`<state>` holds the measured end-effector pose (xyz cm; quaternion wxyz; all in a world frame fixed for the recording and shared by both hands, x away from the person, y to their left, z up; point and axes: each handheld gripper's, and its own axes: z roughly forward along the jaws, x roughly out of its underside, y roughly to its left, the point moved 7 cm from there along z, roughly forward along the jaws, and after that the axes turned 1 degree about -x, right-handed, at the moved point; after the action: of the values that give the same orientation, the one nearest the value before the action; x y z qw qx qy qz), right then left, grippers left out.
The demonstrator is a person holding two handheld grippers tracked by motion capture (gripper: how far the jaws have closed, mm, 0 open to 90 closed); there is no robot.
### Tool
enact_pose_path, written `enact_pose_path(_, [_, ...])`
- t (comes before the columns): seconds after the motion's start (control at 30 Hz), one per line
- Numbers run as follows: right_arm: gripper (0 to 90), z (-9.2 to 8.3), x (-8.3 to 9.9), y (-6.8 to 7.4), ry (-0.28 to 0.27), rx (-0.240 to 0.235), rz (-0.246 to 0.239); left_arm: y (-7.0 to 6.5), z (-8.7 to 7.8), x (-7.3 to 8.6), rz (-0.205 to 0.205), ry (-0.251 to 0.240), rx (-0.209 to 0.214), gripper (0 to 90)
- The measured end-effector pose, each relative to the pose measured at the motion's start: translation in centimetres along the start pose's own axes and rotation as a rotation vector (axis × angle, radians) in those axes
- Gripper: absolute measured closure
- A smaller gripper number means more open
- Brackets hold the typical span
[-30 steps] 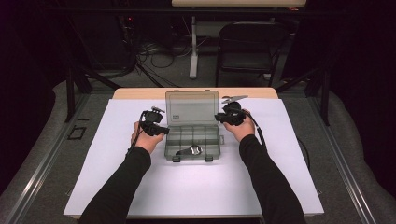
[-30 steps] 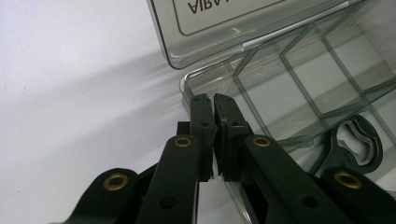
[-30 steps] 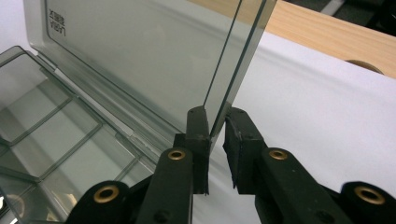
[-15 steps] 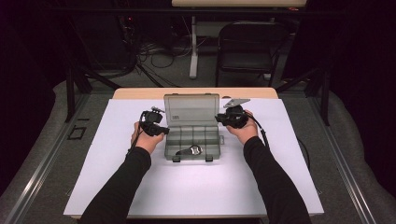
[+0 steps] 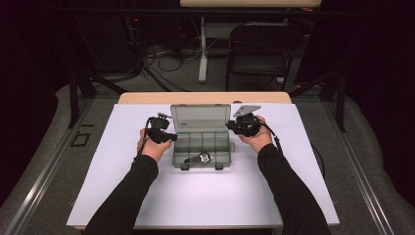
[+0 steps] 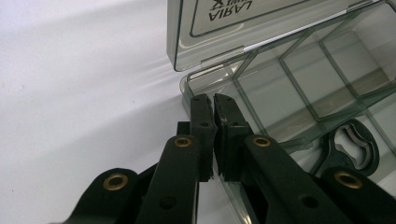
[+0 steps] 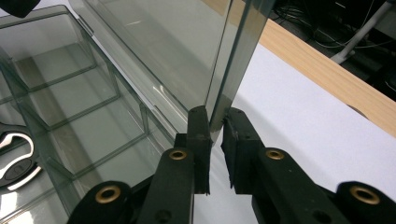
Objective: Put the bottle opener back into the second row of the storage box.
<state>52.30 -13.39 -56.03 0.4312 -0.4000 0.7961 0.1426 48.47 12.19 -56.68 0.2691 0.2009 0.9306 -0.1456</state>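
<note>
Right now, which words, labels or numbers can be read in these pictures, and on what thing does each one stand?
"AIRAL": upside down in the left gripper view, on a label on the raised lid of the clear plastic box.
A second line under it on the same label: cut off at the picture's edge, not readable.
In the high view, the lid: label too small to read.
Bottle opener: no text seen.

The upright lid (image 5: 200, 118) walls off the box (image 5: 203, 147) behind; white sheet (image 5: 205, 196) lies bare in front.

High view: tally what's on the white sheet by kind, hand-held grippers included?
Clear compartment box, lid up: 1
Bottle opener in the box: 1
Grippers: 2, left gripper, right gripper
Total: 4
</note>
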Motion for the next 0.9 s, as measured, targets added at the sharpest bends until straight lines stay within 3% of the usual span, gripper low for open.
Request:
enact_pose_path(0.3, [81.5, -0.1, 0.1, 0.2, -0.008, 0.002, -0.016, 0.0, 0.0, 0.0, 0.004, -0.002, 0.002, 86.6])
enact_pose_path(0.47, [81.5, -0.1, 0.1, 0.1, -0.004, -0.001, -0.016, 0.0, -0.4, -0.2, -0.012, -0.017, 0.038, 82.0])
enact_pose_path(0.73, [81.5, -0.2, 0.0, 0.1, -0.001, -0.007, -0.014, -0.3, -3.0, -1.3, 0.012, -0.036, 0.062, 71.6])
enact_pose_path(0.9, [81.4, -0.1, 0.0, 0.1, 0.001, -0.007, -0.013, -0.3, -5.5, -2.6, 0.015, -0.069, 0.049, 68.8])
